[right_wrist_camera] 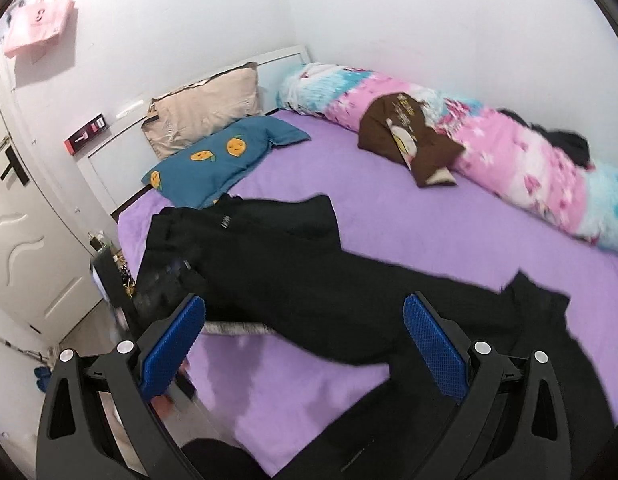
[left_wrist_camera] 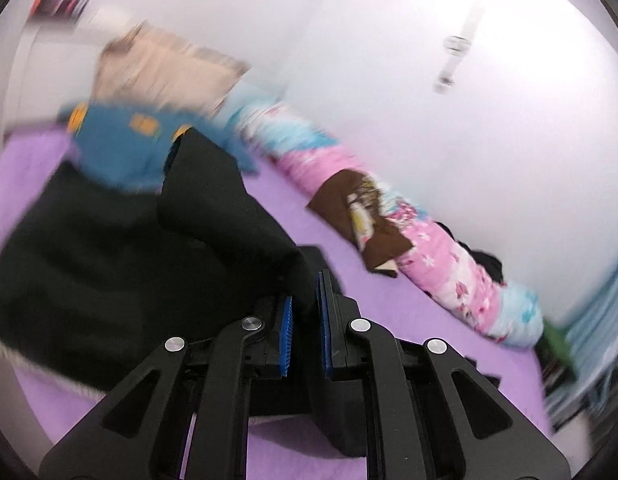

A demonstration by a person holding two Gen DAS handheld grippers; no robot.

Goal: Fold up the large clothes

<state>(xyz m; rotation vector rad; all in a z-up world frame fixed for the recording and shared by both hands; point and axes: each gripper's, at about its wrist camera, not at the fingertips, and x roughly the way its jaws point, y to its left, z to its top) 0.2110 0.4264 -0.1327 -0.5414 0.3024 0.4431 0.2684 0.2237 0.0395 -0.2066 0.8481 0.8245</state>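
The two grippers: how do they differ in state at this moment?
The left gripper has its jaws nearly together, pinching a fold of the black garment; the right gripper has its jaws wide apart and holds nothing. The left wrist view is blurred, which suggests motion; the right wrist view is mostly sharp. Both have black frames and blue pads, and both are over the purple bed.

A black garment (right_wrist_camera: 293, 264) is lying across a purple bedsheet (right_wrist_camera: 429, 224). A teal pillow (right_wrist_camera: 225, 160) is showing orange fruit faces, beside a beige pillow (right_wrist_camera: 209, 110), a brown cushion (right_wrist_camera: 405, 136) and a pink-and-blue floral quilt (right_wrist_camera: 529, 160).
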